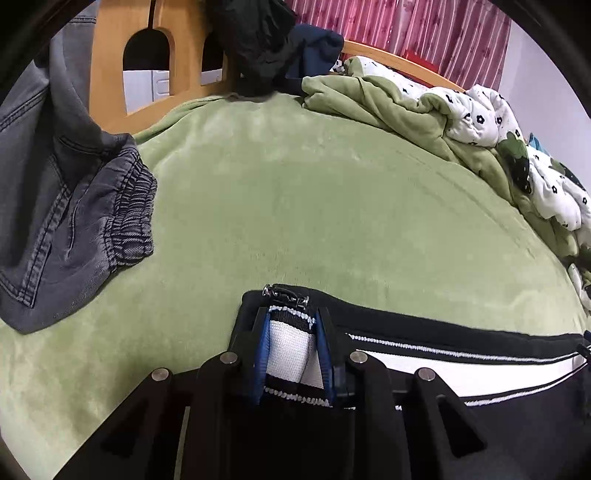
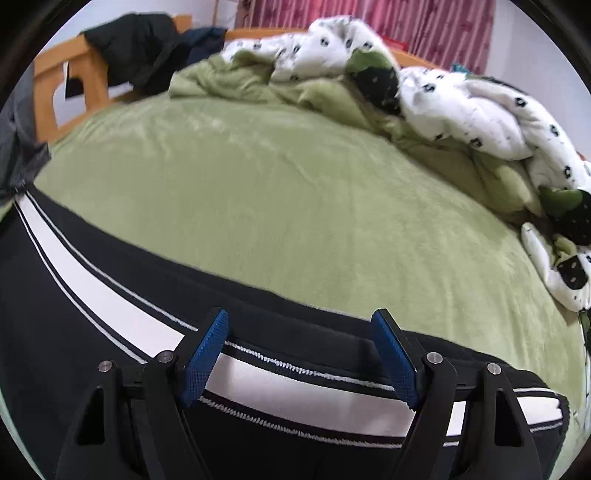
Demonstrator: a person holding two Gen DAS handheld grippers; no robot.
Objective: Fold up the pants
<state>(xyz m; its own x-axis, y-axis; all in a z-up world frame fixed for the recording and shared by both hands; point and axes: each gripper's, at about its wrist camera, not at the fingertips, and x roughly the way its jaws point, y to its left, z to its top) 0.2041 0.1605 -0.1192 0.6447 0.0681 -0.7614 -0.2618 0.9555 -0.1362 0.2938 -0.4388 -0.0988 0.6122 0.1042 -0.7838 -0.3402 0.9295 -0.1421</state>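
Note:
Black pants with a white side stripe [image 1: 424, 373] lie across the near part of a green bed cover [image 1: 314, 206]. My left gripper [image 1: 291, 321] is shut on the pants' striped edge, next to a metal zipper pull [image 1: 271, 290]. In the right wrist view the same pants [image 2: 110, 295] stretch from left to lower right. My right gripper [image 2: 301, 328] is open, its blue pads [image 2: 205, 360] spread wide just above the pants' white stripe, holding nothing.
Grey jeans [image 1: 62, 206] lie at the left of the bed. A rumpled green and white floral quilt [image 2: 424, 103] is piled along the far right. Dark clothes [image 1: 258, 44] hang on the wooden bed frame [image 1: 110, 62]. Pink curtains [image 1: 406, 26] hang behind.

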